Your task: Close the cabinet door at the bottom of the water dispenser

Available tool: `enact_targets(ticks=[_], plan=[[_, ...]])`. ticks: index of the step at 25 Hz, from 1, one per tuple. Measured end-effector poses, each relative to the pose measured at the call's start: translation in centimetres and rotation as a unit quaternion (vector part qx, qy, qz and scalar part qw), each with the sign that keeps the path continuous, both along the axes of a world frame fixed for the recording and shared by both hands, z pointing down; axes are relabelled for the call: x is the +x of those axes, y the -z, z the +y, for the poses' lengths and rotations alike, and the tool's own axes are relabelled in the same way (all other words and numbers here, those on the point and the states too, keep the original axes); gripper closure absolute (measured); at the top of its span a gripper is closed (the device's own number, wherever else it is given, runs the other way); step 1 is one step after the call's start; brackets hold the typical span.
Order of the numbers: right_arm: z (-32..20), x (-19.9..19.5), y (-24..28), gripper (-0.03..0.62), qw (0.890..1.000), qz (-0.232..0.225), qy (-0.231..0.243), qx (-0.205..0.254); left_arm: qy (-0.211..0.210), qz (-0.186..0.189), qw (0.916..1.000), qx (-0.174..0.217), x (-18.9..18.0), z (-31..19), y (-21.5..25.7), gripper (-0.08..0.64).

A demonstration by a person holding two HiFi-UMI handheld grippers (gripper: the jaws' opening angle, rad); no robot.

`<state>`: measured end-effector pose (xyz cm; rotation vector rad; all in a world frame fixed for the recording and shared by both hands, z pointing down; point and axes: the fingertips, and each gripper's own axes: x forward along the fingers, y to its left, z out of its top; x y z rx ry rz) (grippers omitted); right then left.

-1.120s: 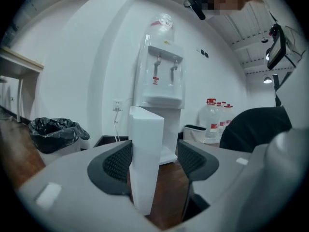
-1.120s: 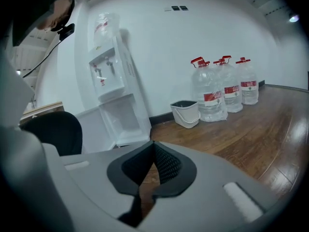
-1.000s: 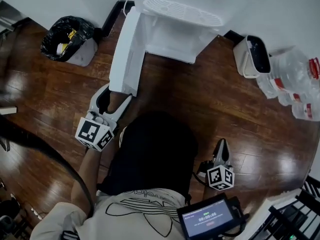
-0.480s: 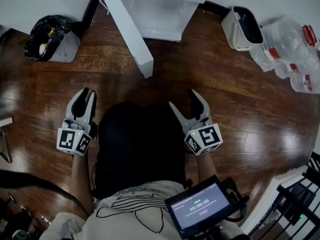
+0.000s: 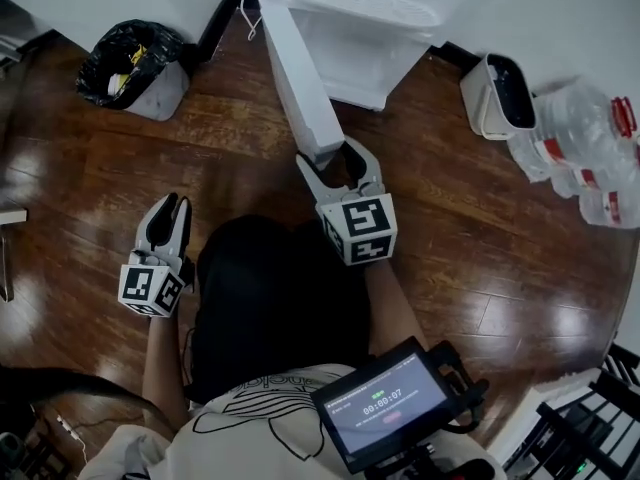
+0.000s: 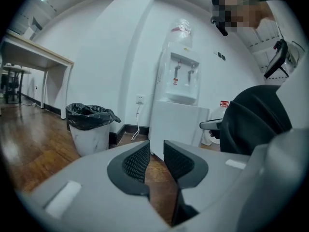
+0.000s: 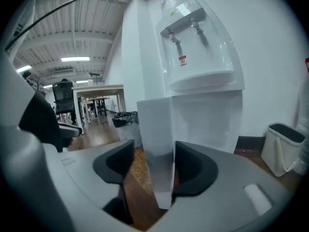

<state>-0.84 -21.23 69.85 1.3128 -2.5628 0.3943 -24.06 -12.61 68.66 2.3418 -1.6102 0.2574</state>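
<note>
1 black-lined bin (image 5: 135, 68) noted ahead-left of the left gripper (image 5: 172, 205), rubbish inside. Cabinet door (image 5: 300, 78) stood open and upright, long axis running from the water dispenser (image 5: 365, 43) toward the right gripper (image 5: 335, 158). Its free edge is seen between those wide-set jaws. Left gripper's jaws narrow, closing, nothing between.

Your right gripper (image 5: 332, 151) has swung from your side to the door (image 5: 300, 78) edge, jaws now apart astride it. Your left gripper (image 5: 172, 204) has quit the door and drawn back, empty jaws closing.
</note>
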Motion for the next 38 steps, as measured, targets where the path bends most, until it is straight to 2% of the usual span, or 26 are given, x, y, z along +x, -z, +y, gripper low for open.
enact_targets(ticks=[1, 12, 16, 18, 21, 24, 25, 27, 28, 30, 31, 35, 38], plan=[[-0.2, 0.1, -0.1, 0.395, 1.000, 0.006, 0.000, -0.002, 0.003, 0.002, 1.0000, 0.000, -0.3, -0.1, 0.0, 0.451], [-2.1, 4.8, -0.3, 0.402, 0.998, 0.034, -0.042, -0.012, 0.001, 0.019, 0.9998, 0.010, -0.8, -1.0, -1.0, 0.465], [-3.1, 6.3, -0.4, 0.396, 0.993, 0.047, -0.103, -0.009, 0.006, 0.026, 0.9996, 0.012, -1.1, -1.2, -0.9, 0.465], [-3.8, 7.0, -0.5, 0.362, 0.989, 0.051, -0.137, -0.008, 0.008, 0.028, 0.9995, 0.011, -1.5, -1.2, -1.1, 0.465], [-5.3, 8.6, -0.8, 0.319, 0.979, 0.059, -0.196, -0.013, 0.015, 0.027, 0.9995, 0.008, -2.2, -1.0, -0.9, 0.468], [-6.7, 11.2, -0.5, 0.324, 0.964, 0.064, -0.259, -0.005, 0.023, 0.027, 0.9992, 0.020, -3.4, -0.6, -1.0, 0.468], [-6.9, 12.2, -0.4, 0.364, 0.957, 0.067, -0.281, 0.001, 0.027, 0.026, 0.9991, 0.021, -3.8, -0.4, -1.0, 0.468], [-6.8, 13.9, -0.1, 0.549, 0.948, 0.072, -0.310, 0.009, 0.038, 0.024, 0.9988, 0.017, -4.7, 0.1, -1.0, 0.468], [-7.1, 14.0, -0.2, 0.589, 0.951, 0.068, -0.302, 0.007, 0.044, 0.025, 0.9985, 0.019, -5.2, 0.2, -1.1, 0.468], [-8.3, 13.4, -0.5, 0.588, 0.962, 0.050, -0.267, -0.005, 0.050, 0.028, 0.9980, 0.025, -5.8, 0.4, -1.0, 0.468], [-9.1, 13.3, -0.5, 0.588, 0.965, 0.043, -0.260, -0.008, 0.051, 0.027, 0.9980, 0.026, -5.8, 0.5, -0.8, 0.468], [-12.8, 14.7, -0.3, 0.578, 0.963, 0.031, -0.266, -0.010, 0.047, 0.020, 0.9981, 0.033, -5.7, 1.3, -0.7, 0.468], [-14.6, 15.6, -0.5, 0.574, 0.965, 0.032, -0.260, -0.013, 0.049, 0.018, 0.9983, 0.025, -5.7, 1.7, -0.4, 0.468]])
